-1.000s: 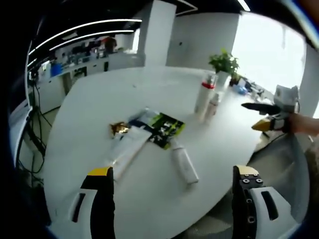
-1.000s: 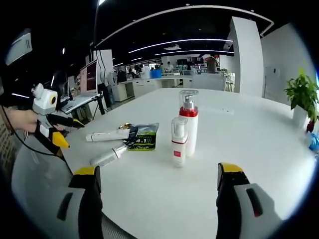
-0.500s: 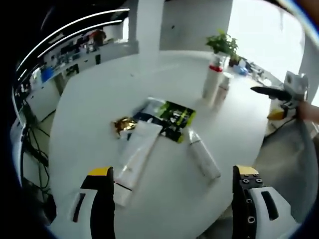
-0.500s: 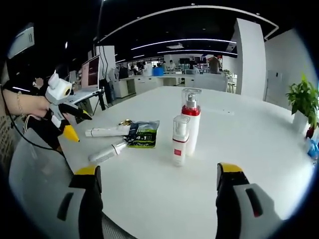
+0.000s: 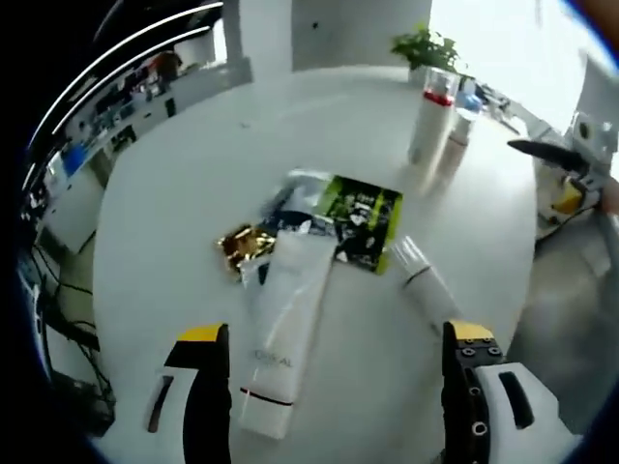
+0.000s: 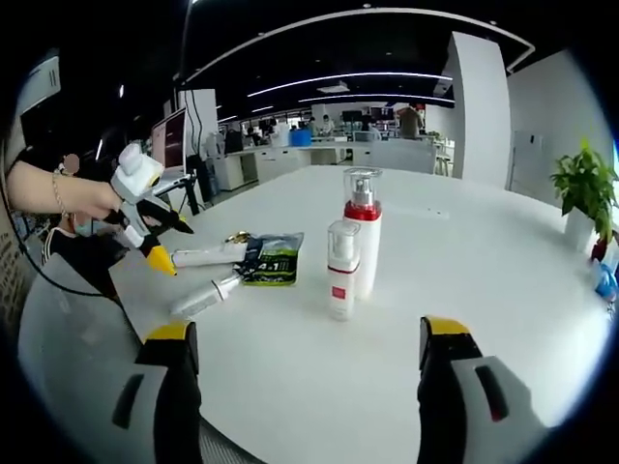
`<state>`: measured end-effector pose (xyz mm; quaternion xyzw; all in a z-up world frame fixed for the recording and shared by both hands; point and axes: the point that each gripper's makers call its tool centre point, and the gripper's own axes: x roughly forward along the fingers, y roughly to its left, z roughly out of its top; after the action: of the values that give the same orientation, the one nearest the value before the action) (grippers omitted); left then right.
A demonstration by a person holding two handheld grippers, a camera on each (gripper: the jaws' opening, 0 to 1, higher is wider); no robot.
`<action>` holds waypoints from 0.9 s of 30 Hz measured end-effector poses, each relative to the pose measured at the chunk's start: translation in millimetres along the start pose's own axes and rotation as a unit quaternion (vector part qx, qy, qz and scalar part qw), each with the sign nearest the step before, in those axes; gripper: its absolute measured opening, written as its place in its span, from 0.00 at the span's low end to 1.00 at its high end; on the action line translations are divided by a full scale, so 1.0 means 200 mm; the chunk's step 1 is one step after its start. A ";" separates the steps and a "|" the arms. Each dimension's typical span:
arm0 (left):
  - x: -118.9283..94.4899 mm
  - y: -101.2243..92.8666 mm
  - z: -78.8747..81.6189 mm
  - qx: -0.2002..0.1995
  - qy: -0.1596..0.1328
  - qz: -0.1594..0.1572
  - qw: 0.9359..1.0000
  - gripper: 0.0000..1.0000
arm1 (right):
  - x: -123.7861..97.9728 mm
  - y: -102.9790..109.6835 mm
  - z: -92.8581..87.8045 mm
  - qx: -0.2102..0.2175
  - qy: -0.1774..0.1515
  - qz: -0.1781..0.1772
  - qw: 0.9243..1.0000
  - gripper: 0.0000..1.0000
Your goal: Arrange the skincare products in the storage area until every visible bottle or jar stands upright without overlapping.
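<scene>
Everything sits on a big round white table (image 6: 484, 280), and the handiest landmark on it is the green and black sachet (image 5: 363, 220) lying flat near the middle. In the left gripper view, a long white tube (image 5: 287, 324) lies on its side with one end overlapping the sachet's near edge, and its capped end lies between the left gripper (image 5: 334, 396)'s two jaws. Those jaws stand wide apart and have hold of nothing. A crumpled gold wrapper (image 5: 244, 246) rests just beside the sachet, touching the tube's upper end, and a slim white bottle (image 5: 424, 285) lies on its side close to the sachet's other side. Well beyond the sachet, two bottles stand upright and close together: a tall red-collared pump bottle (image 5: 429, 126) with a clear cap and a shorter white spray bottle (image 5: 455, 143); whether they touch is hard to tell, as that part of the picture is blurred. From the right gripper view, the same pair stands beside the sachet, the shorter one nearer the camera. The right gripper (image 6: 305, 391) hangs over the table's near edge with its jaws spread wide and empty. In that view the other gripper, held in a person's hand (image 6: 82, 198), hovers by the tube's far end.
</scene>
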<state>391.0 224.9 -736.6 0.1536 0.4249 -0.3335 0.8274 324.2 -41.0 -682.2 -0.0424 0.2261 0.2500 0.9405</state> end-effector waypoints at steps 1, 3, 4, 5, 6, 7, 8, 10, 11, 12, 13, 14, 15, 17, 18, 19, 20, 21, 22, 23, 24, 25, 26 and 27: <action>0.00 0.00 0.00 0.005 0.006 -0.001 1.000 0.86 | 0.00 0.00 0.00 0.001 0.000 -0.001 1.000 0.95; 0.02 0.00 -0.01 0.015 0.012 -0.004 1.000 0.83 | 0.00 0.00 0.00 0.002 0.000 -0.002 1.000 0.94; 0.02 0.01 -0.01 0.018 0.015 -0.005 1.000 0.81 | 0.00 -0.01 0.00 0.003 0.000 -0.002 1.000 0.94; 0.04 0.01 -0.01 0.026 0.022 -0.006 0.999 0.79 | 0.00 -0.01 0.00 0.004 0.001 -0.003 1.000 0.94; 0.04 0.02 -0.01 0.027 0.023 -0.006 0.999 0.78 | 0.00 -0.01 0.00 0.005 0.001 -0.004 1.000 0.94; 0.05 0.02 -0.01 0.030 0.027 -0.004 0.999 0.76 | 0.00 -0.01 0.00 0.006 0.001 -0.004 1.000 0.94; 0.06 0.03 -0.02 0.037 0.033 -0.004 0.999 0.74 | 0.00 -0.02 -0.01 0.006 0.001 -0.005 1.000 0.94; 0.09 0.03 -0.02 0.048 0.042 -0.008 0.998 0.72 | 0.00 -0.02 -0.01 0.007 0.003 -0.005 1.000 0.94; 0.10 0.04 -0.02 0.050 0.047 -0.009 0.998 0.71 | 0.00 -0.02 -0.01 0.007 0.003 -0.005 1.000 0.94; 0.11 0.05 -0.03 0.056 0.053 -0.011 0.997 0.70 | 0.00 -0.02 -0.01 0.008 0.004 -0.006 1.000 0.94; 0.11 0.05 -0.03 0.060 0.057 -0.011 0.997 0.68 | 0.00 -0.02 -0.01 0.009 0.005 -0.006 1.000 0.94; 0.12 0.06 -0.03 0.065 0.060 -0.011 0.996 0.67 | 0.00 -0.02 -0.01 0.009 0.005 -0.007 1.000 0.94; 0.13 0.07 -0.03 0.070 0.066 -0.010 0.995 0.65 | 0.00 -0.02 -0.01 0.010 0.005 -0.008 1.000 0.93; 0.14 0.09 -0.02 0.075 0.074 -0.012 0.994 0.61 | 0.00 -0.03 -0.01 0.010 0.005 -0.009 1.000 0.93; 0.15 0.09 -0.02 0.076 0.075 -0.014 0.994 0.60 | 0.00 -0.03 -0.01 0.010 0.006 -0.009 1.000 0.93; 0.16 0.09 -0.01 0.079 0.079 -0.017 0.994 0.58 | 0.00 -0.03 -0.01 0.011 0.006 -0.010 1.000 0.93; 0.16 0.09 -0.01 0.082 0.082 -0.019 0.993 0.57 | 0.00 -0.03 -0.01 0.011 0.005 -0.010 1.000 0.93; 0.17 0.09 -0.01 0.085 0.085 -0.020 0.993 0.55 | 0.00 -0.03 -0.01 0.012 0.005 -0.010 1.000 0.93; 0.17 0.10 0.00 0.092 0.091 -0.021 0.991 0.52 | 0.00 -0.03 -0.01 0.011 0.006 -0.011 1.000 0.93; 0.18 0.10 0.00 0.095 0.094 -0.021 0.991 0.51 | 0.00 -0.03 -0.01 0.012 0.006 -0.012 1.000 0.93; 0.18 0.10 0.00 0.099 0.098 -0.023 0.990 0.49 | 0.00 -0.03 -0.01 0.012 0.006 -0.012 1.000 0.93; 0.19 0.10 0.01 0.100 0.100 -0.025 0.990 0.47 | 0.00 -0.04 -0.01 0.012 0.006 -0.013 1.000 0.93; 0.20 0.09 0.01 0.102 0.104 -0.029 0.989 0.46 | 0.00 -0.04 -0.01 0.012 0.006 -0.014 1.000 0.92; 0.20 0.09 0.01 0.102 0.106 -0.030 0.989 0.44 | 0.00 -0.04 -0.01 0.013 0.006 -0.014 1.000 0.92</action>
<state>421.5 220.6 -768.2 0.2593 0.4781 -0.3816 0.7474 326.3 -48.5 -684.7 -0.0350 0.2342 0.2336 0.9431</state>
